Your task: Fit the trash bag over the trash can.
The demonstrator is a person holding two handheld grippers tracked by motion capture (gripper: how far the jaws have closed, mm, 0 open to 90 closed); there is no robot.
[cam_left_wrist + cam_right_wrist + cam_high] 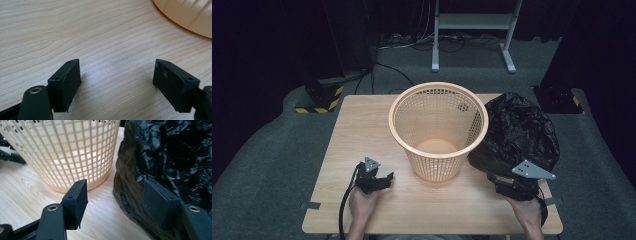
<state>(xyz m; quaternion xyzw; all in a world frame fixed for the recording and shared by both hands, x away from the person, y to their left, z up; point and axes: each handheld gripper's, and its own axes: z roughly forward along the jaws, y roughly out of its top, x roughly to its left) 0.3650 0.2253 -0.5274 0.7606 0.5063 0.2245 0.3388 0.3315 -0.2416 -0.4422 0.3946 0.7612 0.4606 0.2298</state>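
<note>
A light wooden table [362, 125] stands on grey carpet, with dark surroundings and a pale metal frame [472, 25] on the floor at the far side. Near the table's middle, slightly to the far side, stands a peach-coloured lattice wastebasket [437, 127], upright, its mouth open and its inside bare as far as the high view shows. Just to its right sits a bulging, crumpled black plastic bag [519, 127], its left flank pressed close to the basket's wall; whether the two touch cannot be told. At the near right of the table a hand [527, 212] holds the right gripper [115, 200] low against the near side of the bag, with the grey three-cornered plate on top. In the right gripper view its jaws are spread wide: the right-hand jaw lies against the black plastic, while the other stands clear over bare wood, with the basket's foot beyond it, so nothing is clamped between them. At the near left, another hand [362, 202] holds the left gripper [117, 77] close above the tabletop, its cable trailing toward the near edge. In the left gripper view its jaws are parted wide with only wood grain between them, and the basket's curved base shows at the upper right corner, well apart from the jaws.
</note>
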